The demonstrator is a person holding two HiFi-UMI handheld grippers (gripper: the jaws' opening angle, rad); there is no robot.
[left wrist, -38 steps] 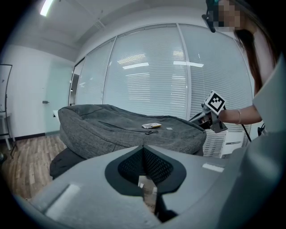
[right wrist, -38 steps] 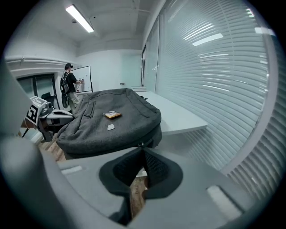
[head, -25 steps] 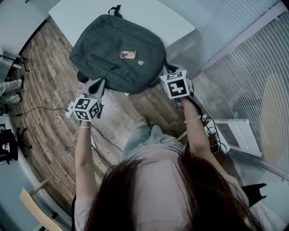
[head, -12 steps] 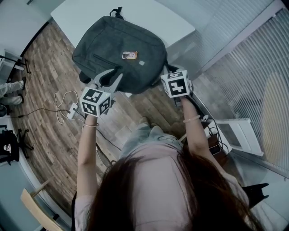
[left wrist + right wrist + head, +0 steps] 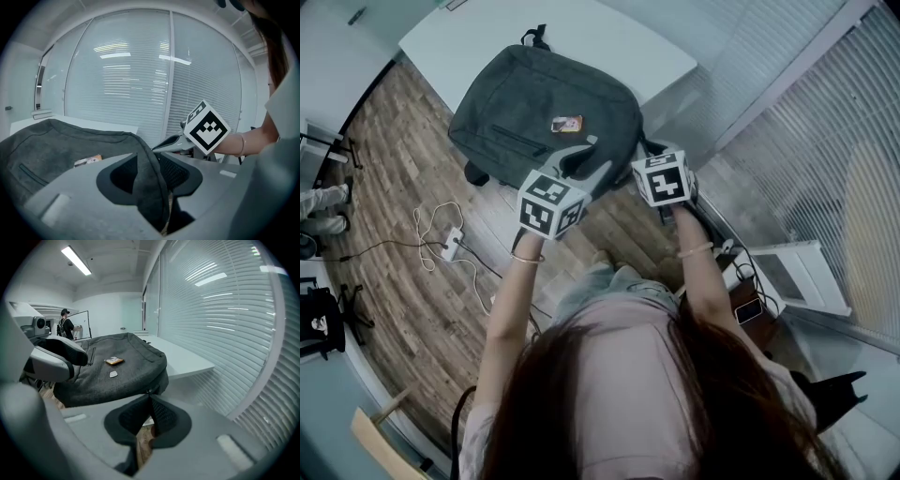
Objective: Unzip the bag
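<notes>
Right tool, jaws seemingly together on bag corner.

No legible text, brand, number or sign.
- Bag: one small orange-toned rectangular patch on the front panel, print too small and blurred to read; one pale tab just beside it, blank as far as can be told.
- Left marker cube, right marker cube: black-and-white square patterns only, no letters or digits.
</notes>
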